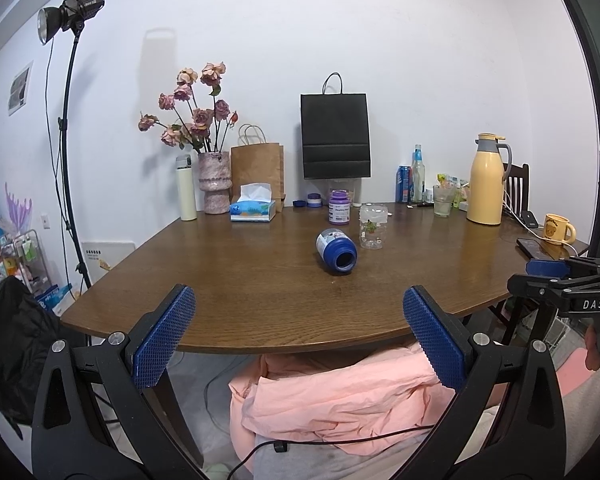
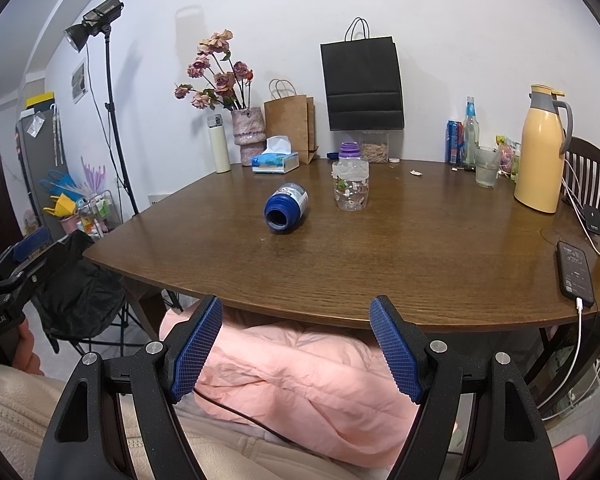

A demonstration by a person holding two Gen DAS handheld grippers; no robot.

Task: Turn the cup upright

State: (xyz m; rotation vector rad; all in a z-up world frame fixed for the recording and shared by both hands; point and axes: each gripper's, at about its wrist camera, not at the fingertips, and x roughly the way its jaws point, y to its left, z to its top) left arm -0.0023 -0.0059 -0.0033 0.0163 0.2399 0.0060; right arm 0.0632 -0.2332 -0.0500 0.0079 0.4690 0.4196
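Each tool, left and right, hangs wide open and empty off the bench's near edge; the blue cup lies mid-bench, mouth toward them, well ahead, neither clearly nearer.

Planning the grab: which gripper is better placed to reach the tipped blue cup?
Probably the left gripper, narrowly. The blue cup lies almost straight ahead of it, mouth toward us. For the right gripper the cup sits slightly left. Both are open, short of the table.
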